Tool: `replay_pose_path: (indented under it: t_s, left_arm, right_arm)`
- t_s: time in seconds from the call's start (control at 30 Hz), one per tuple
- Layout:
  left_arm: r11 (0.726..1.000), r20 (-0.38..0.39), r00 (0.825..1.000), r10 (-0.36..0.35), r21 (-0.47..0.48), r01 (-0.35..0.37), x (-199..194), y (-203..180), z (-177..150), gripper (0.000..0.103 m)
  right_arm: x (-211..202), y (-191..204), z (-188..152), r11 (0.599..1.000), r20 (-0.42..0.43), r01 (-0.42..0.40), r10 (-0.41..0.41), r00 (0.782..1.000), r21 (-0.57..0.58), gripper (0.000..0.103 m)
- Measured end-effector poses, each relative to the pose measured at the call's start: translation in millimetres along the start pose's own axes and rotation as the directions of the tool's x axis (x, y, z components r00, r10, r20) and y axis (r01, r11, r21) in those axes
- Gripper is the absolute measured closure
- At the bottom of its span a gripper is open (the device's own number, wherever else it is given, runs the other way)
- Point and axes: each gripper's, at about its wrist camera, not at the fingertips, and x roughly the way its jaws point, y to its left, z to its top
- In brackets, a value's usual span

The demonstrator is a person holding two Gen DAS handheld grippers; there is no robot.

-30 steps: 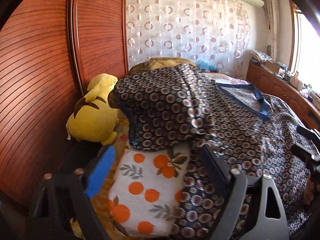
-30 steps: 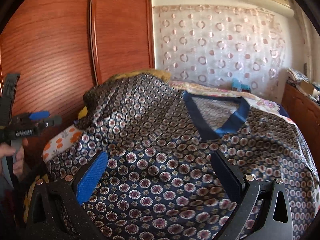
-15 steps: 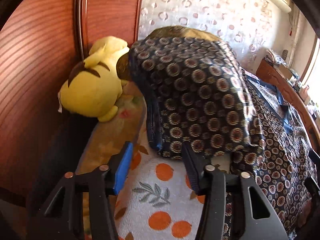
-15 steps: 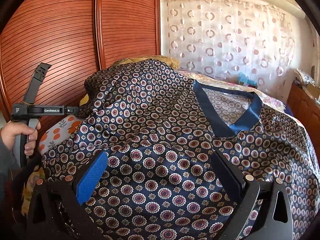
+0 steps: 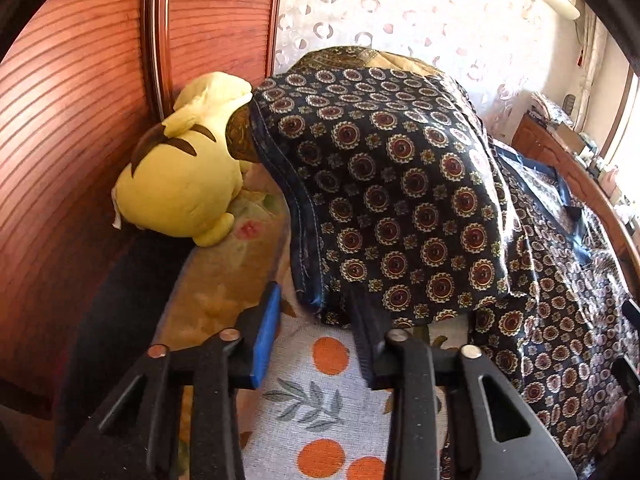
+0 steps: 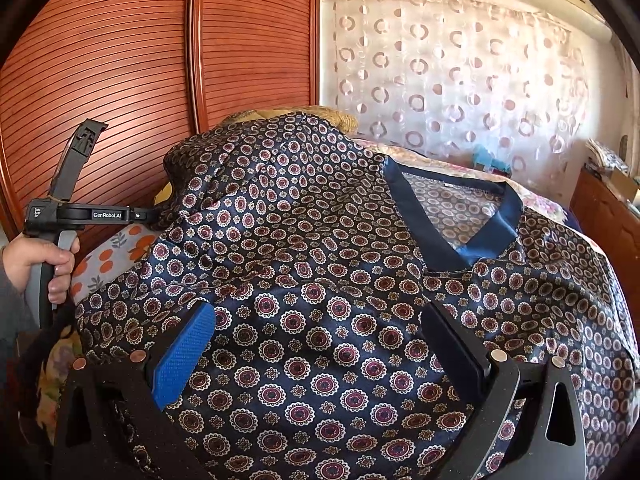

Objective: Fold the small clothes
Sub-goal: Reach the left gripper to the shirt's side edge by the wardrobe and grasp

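Note:
A dark navy shirt (image 6: 312, 240) with round medallion print and a blue V-neck (image 6: 460, 248) lies spread over a bed. Its sleeve (image 5: 400, 200) drapes over a hump at the left. My left gripper (image 5: 314, 298) points down at the sleeve's lower hem corner (image 5: 316, 304). Its jaws are closing, with that corner between the fingertips and a gap still showing beside the blue pad. In the right wrist view a hand (image 6: 44, 264) holds the left gripper (image 6: 80, 214), whose tips are hidden behind the sleeve. My right gripper (image 6: 316, 312) stands wide open over the shirt's front.
A white cloth with orange print (image 5: 320, 392) lies under the sleeve. A yellow plush toy (image 5: 180, 184) sits against ribbed wooden wardrobe doors (image 5: 80, 120) on the left. A patterned curtain (image 6: 460, 80) hangs behind the bed, and a wooden sideboard (image 6: 600, 216) runs along the right.
My left gripper has moved forward and down to the sleeve's hem, and its jaws have narrowed around the corner. The right gripper has barely shifted over the shirt.

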Motion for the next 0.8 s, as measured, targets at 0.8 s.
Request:
replay_pose_path:
  t_s: [0.8]
  left_arm:
    - [0.958, 0.16, 0.961, -0.226, 0.217, 0.189, -77, -91, 28, 0.098]
  right_arm:
    - [-6, -19, -1, 0.998, -0.018, 0.025, -0.024, 1.0, 0.051, 0.001]
